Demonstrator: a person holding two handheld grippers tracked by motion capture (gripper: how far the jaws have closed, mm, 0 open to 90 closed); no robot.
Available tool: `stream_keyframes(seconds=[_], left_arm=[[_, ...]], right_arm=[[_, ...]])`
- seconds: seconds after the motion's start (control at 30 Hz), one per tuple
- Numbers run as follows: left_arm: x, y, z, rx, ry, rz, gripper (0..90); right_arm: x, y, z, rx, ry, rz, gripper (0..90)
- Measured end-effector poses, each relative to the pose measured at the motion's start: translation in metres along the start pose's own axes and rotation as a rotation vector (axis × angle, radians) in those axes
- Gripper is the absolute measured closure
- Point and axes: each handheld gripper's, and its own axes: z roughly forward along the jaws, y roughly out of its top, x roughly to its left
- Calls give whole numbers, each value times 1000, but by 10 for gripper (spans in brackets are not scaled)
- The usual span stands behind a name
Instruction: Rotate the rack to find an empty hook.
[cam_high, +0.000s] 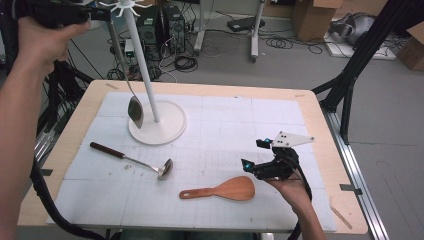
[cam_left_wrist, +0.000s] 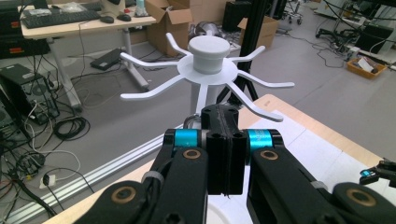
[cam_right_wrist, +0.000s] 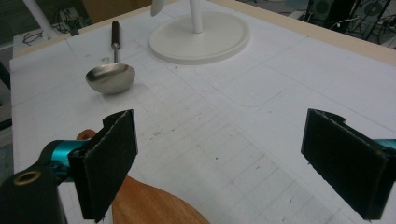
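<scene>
White gridded matting covers the wooden table (cam_high: 340, 165) in a cable-strewn workshop as a person hangs utensils on a spoked rack. Left gripper (cam_left_wrist: 223, 122), raised at the rack's crown, has its jaws pressed together on the top of a long metal spoon (cam_high: 135, 111); in the high view the spoon's handle drops from that gripper and its bowl dangles just above the round base of the white rack (cam_high: 148, 85). From the left gripper view, the curved white hooks (cam_left_wrist: 254, 80) fan out just beyond the closed jaws. To do this step well, the handle's end loop likely needs to be carried over one hook tip and lowered until the hook bears the weight, and only then should the jaws part; a slow approach would keep the spoon from swinging against the pole. Right gripper (cam_high: 258, 163) waits low over the mat, jaws spread wide and holding nothing, just beside the wooden spatula (cam_high: 225, 190). Farther left lies a ladle (cam_high: 132, 160), dark-handled, still on the mat.
</scene>
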Motion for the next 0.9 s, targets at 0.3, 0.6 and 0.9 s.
stream_keyframes(seconds=[0.3,0.6,0.9], left_arm=[[0,-3,-6,-5,-9,9,896],[-7,-14,-19,-9,-34,33,892],[-14,-31,-33,0,-54,53,850]], right_arm=[[0,0,0,-3,2,-4,98],[2,1,1,2,1,-7,98],[3,0,1,6,-4,-7,98]])
